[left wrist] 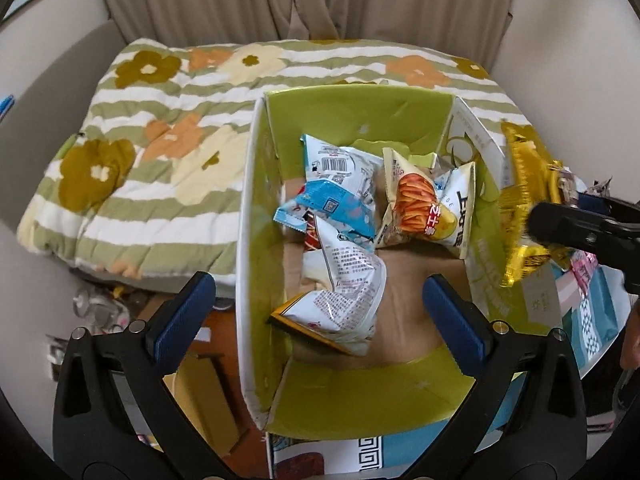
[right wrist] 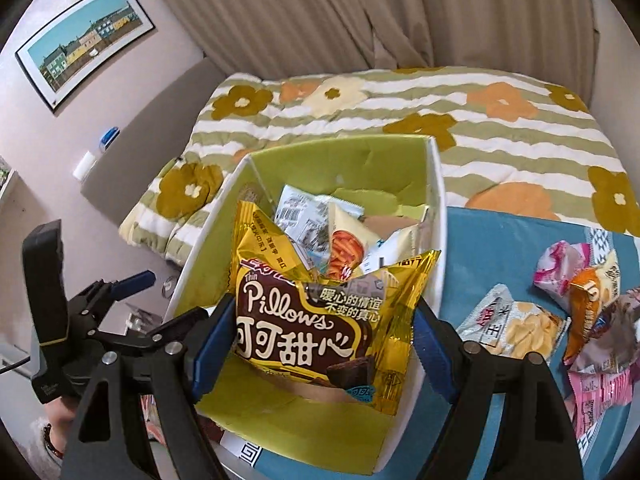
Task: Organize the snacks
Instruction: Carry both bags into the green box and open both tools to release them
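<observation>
An open box (left wrist: pixel 356 396) with a green lining holds several snack bags, among them a white printed one (left wrist: pixel 348 284) and an orange-stick one (left wrist: pixel 424 208). My left gripper (left wrist: pixel 316 312) is open and empty above the box's near end. My right gripper (right wrist: pixel 324 336) is shut on a gold Pillows snack bag (right wrist: pixel 316 316), held over the box's (right wrist: pixel 438 208) near end. In the left wrist view that bag (left wrist: pixel 520 184) and the right gripper (left wrist: pixel 532 222) show at the box's right wall.
Several loose snack bags (right wrist: pixel 592 312) lie on the blue table (right wrist: pixel 504 248) right of the box. A flowered quilt (left wrist: pixel 132 168) covers the bed behind. Curtains (right wrist: pixel 304 12) hang at the back. Clutter lies on the floor (left wrist: pixel 100 312) at the left.
</observation>
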`<state>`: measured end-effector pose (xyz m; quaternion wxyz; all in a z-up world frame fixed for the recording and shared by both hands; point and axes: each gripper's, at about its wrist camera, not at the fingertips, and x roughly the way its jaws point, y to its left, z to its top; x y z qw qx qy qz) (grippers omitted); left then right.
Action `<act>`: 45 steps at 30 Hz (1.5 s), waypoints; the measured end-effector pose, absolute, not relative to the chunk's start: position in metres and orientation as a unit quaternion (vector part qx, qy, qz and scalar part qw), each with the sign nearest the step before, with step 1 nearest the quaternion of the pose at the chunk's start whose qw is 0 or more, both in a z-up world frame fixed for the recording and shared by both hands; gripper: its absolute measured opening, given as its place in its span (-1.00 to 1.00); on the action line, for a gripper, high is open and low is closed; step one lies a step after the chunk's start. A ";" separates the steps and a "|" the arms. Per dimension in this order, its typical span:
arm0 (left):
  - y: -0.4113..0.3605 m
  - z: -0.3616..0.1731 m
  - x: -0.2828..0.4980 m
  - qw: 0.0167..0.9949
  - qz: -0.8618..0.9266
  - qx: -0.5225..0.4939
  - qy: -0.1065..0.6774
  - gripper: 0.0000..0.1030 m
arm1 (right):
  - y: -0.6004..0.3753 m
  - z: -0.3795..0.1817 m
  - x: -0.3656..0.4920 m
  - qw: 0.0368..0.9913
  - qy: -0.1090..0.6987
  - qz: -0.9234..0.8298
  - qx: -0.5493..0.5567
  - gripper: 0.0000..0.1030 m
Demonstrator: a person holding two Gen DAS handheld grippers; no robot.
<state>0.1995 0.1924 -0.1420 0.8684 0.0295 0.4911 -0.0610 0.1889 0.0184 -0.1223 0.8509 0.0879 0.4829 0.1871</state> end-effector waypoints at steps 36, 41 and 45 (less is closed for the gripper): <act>0.180 -0.139 0.195 0.868 -0.042 0.055 0.493 0.99 | 0.036 -0.126 0.193 0.871 0.468 0.151 0.005 0.85; 0.173 -0.123 0.189 0.877 -0.051 0.056 0.474 0.99 | 0.031 -0.111 0.185 0.880 0.451 0.145 0.008 0.85; 0.166 -0.107 0.186 0.885 -0.066 0.057 0.456 0.99 | 0.025 -0.097 0.177 0.889 0.436 0.136 0.011 0.85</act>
